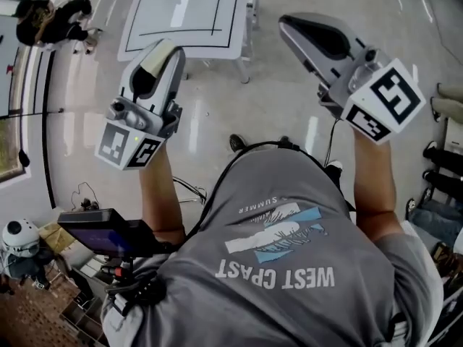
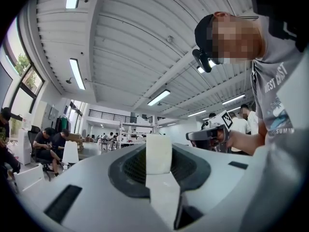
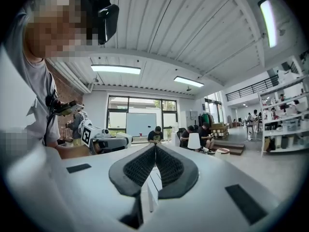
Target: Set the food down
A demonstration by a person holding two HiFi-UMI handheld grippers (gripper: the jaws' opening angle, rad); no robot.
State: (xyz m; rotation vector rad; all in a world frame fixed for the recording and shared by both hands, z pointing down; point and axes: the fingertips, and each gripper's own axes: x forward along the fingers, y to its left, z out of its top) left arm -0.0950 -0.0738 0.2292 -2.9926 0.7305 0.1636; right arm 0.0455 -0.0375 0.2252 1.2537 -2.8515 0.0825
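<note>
My left gripper [image 1: 165, 55] is raised in front of the person's chest, shut on a pale, cream-white block of food [image 1: 155, 61]. In the left gripper view the food [image 2: 159, 152] stands upright between the dark pads [image 2: 130, 168] and fills the gap. My right gripper [image 1: 291, 24] is held up at the same height to the right, its jaws shut with nothing between them; in the right gripper view the pads [image 3: 140, 166] meet at a point. Each gripper shows in the other's view: the right gripper [image 2: 207, 135] and the left gripper [image 3: 104, 141].
A white table [image 1: 145, 31] with a black rectangle marked on it stands on the glossy floor ahead and below. Several seated people [image 3: 193, 137] and shelves [image 3: 285, 124] are across the room. A dark screen on a stand [image 1: 98, 230] is at my lower left.
</note>
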